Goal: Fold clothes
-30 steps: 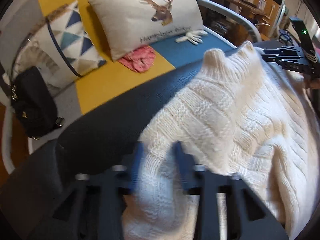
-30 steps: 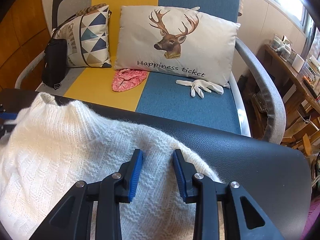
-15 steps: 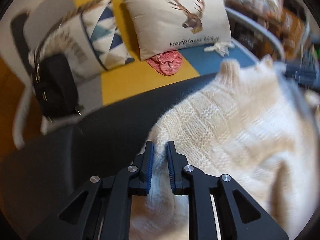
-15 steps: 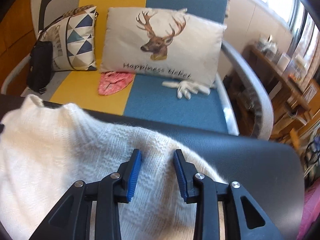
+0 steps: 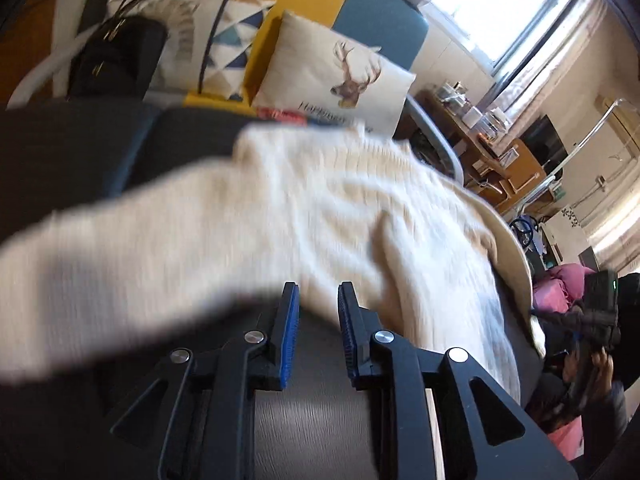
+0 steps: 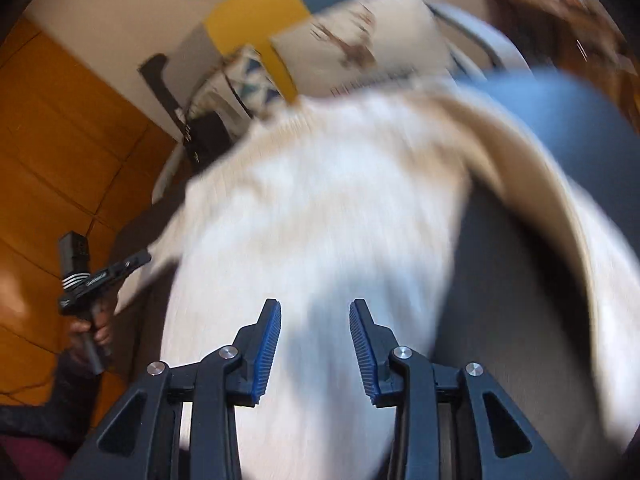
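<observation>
The biggest thing around is the sofa [image 5: 372, 20] with yellow and blue panels, at 12 o'clock in the left wrist view, behind the dark table [image 5: 72, 152]. On the sofa leans a pale cushion with a deer print [image 5: 332, 76], at about 12 o'clock, and a cushion with blue triangles [image 5: 224, 36] at 11 o'clock, with a black bag [image 5: 116, 60] just beside it at 10 o'clock. A window [image 5: 508, 4] is bright at 1 o'clock, and a wooden desk with small things [image 5: 504, 152] is at 2 o'clock. The cream knitted sweater [image 5: 320, 208] lies spread on the dark table and covers most of it; one sleeve goes out to 9 o'clock. Both views are blurred. The left gripper [image 5: 318, 312] has its jaws narrowly apart and they have just been opening; the lower edge of the sweater is just above the tips at 12 o'clock, and between the pads only the table shows, so it holds nothing. The right gripper [image 6: 315, 320] has its jaws about half apart, also just opening; the sweater lies under and in front of it, but the pads do not press on it. In the right wrist view the left gripper is seen at 9 o'clock, held by a hand [image 6: 94, 330].
</observation>
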